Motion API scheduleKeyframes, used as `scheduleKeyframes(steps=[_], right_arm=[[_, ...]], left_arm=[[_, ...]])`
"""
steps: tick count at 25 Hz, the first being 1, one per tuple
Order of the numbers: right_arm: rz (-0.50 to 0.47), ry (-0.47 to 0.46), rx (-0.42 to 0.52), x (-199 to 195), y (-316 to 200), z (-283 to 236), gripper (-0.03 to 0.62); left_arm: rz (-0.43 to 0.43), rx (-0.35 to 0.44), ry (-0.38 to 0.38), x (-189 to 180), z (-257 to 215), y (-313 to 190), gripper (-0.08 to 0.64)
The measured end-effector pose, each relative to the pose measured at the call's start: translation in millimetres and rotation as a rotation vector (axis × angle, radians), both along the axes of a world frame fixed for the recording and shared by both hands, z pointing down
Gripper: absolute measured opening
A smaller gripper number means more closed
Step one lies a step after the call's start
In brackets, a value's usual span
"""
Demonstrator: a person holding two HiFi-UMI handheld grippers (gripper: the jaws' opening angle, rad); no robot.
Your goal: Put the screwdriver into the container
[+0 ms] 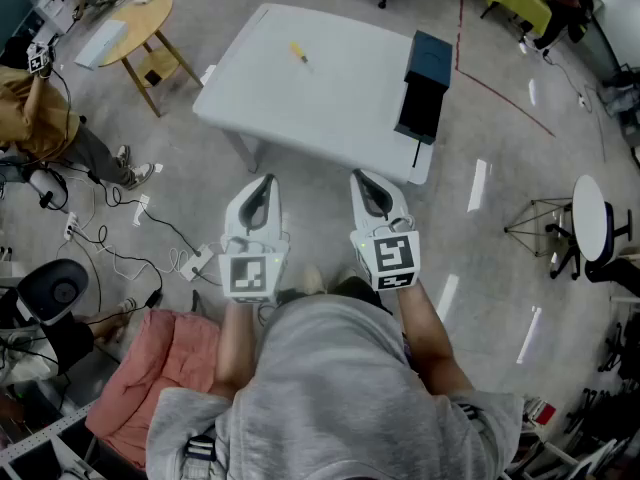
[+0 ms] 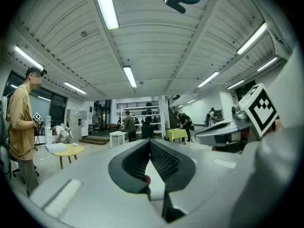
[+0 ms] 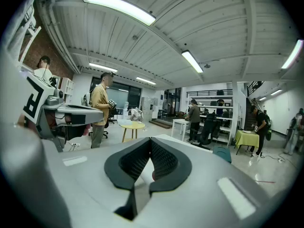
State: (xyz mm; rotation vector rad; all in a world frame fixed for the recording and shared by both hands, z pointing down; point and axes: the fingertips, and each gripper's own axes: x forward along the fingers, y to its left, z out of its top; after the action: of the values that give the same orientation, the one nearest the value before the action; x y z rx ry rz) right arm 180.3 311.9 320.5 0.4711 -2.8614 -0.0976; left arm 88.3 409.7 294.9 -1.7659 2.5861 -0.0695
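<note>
screwdriver [image 1: 299,52]: small, with a yellow handle. It lies flat on the white table [image 1: 330,103], toward 11 o'clock from the tabletop's middle. No claw touches it.
container [image 1: 431,54]: a dark teal box at the table's 3 o'clock edge, with a black part on its near side. From this height I cannot tell whether its top is open. The screwdriver is at its 9 o'clock, well apart.
left gripper [image 1: 265,181]: held short of the table's near edge, with the screwdriver at its 12 o'clock and well apart. The claw is pressed together, tips touching, with nothing between them.
right gripper [image 1: 359,177]: just beside the left gripper, at its 3 o'clock, with the container toward its 1 o'clock. The claw is pressed together and holds nothing.
marker cubes: one sits on each gripper's rear end, facing up at the head camera.
holder: a person in a grey top at 6 o'clock in the head view, forearms reaching forward to the grippers.
round wooden table [image 1: 140,13]: on the floor at 10 o'clock from the white table, with a pale flat thing on it.
bystander [image 1: 35,108]: a person in a tan top at 9 o'clock in the head view.
pink cloth [image 1: 160,363]: on the floor at 7 o'clock, beside the holder.
cables [image 1: 130,238]: trailing over the floor at 8 o'clock.
</note>
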Motion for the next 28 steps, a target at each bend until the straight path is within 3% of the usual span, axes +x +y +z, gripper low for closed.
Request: scheduleKeyframes(steps=[15,20,28], right_arm=[[0.018,-0.006,-0.015,-7.9,1.6,0.2,0.003],[0.017,0.009,-0.017,-17.3,-8.9,6.8,0.003],[0.002,0.008,-0.034,-58.5,-45.5,12.9,0.003]], left_arm=[[0.013,-0.007,-0.009,-11.5,1.8,2.8,0.012],[-0.001,-0.015,0.023,-23.5,8.4,-6.9,0.012],[-0.011,-0.023,0.024,-60.9,13.7,-42.5,0.012]])
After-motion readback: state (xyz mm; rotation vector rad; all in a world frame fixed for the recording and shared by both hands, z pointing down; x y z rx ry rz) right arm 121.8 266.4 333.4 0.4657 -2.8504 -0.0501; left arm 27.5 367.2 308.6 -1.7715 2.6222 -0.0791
